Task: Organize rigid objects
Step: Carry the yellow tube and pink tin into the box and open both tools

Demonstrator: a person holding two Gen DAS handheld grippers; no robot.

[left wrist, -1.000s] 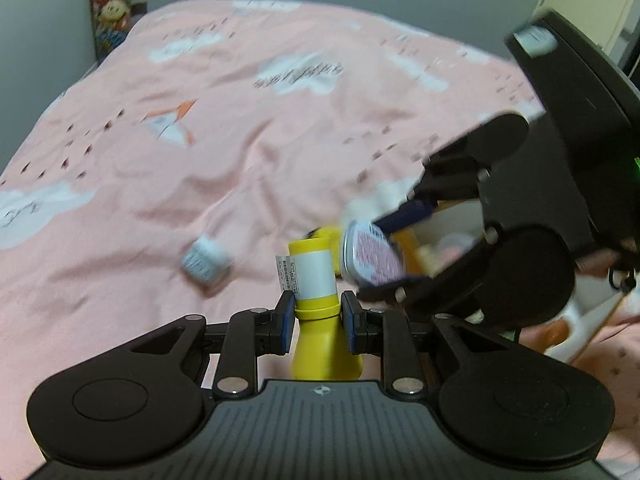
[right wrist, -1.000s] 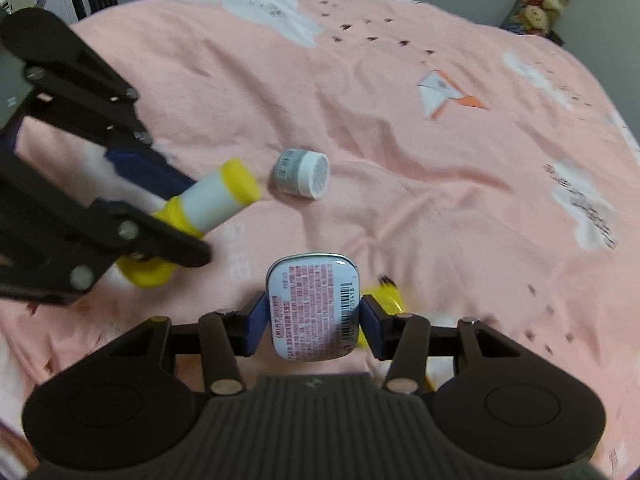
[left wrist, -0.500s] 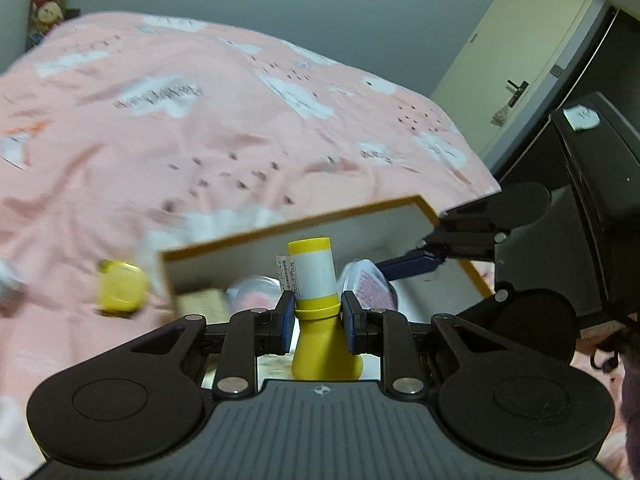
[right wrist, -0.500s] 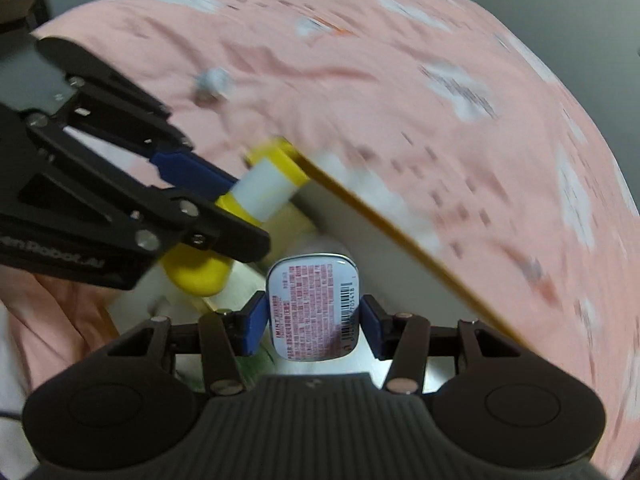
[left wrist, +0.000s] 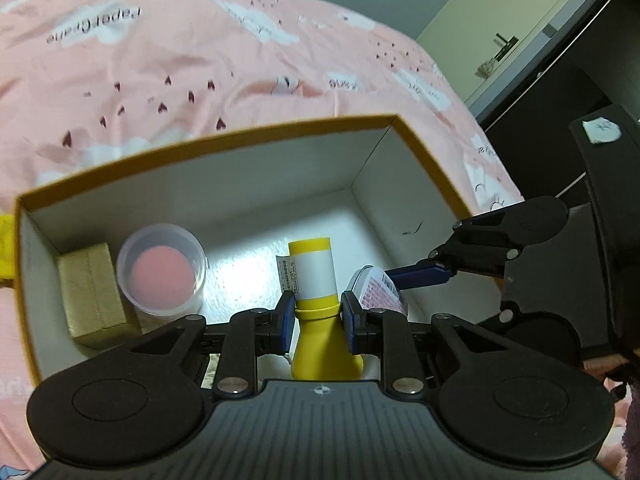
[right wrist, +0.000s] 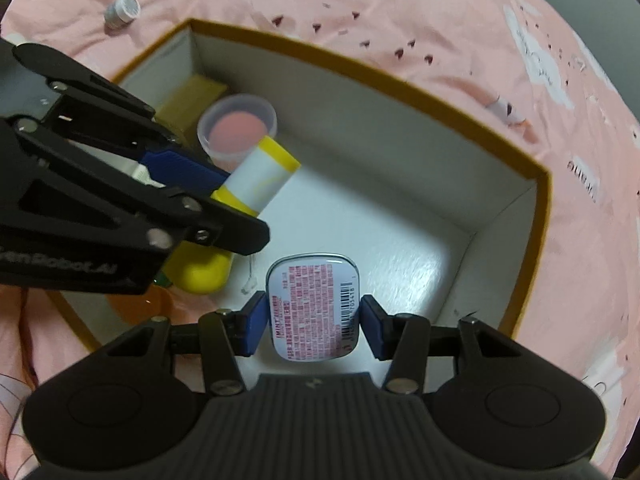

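My left gripper (left wrist: 317, 318) is shut on a yellow bottle with a white label (left wrist: 313, 270) and holds it over the inside of an open box with an orange rim (left wrist: 208, 142). My right gripper (right wrist: 314, 322) is shut on a small mint tin (right wrist: 313, 307) with red print and a barcode, also above the box floor (right wrist: 404, 264). The tin (left wrist: 376, 288) shows beside the bottle in the left wrist view. The bottle (right wrist: 262, 174) shows in the right wrist view.
In the box lie a clear cup with pink contents (left wrist: 160, 270) and a tan block (left wrist: 90, 290). A small grey jar (right wrist: 122, 8) lies on the pink bedspread (left wrist: 160, 60) outside the box. A yellow thing (left wrist: 6, 248) sits left of the box.
Both grippers have carried their objects from over the bedspread to over the box and lower into it. The box now fills both views.
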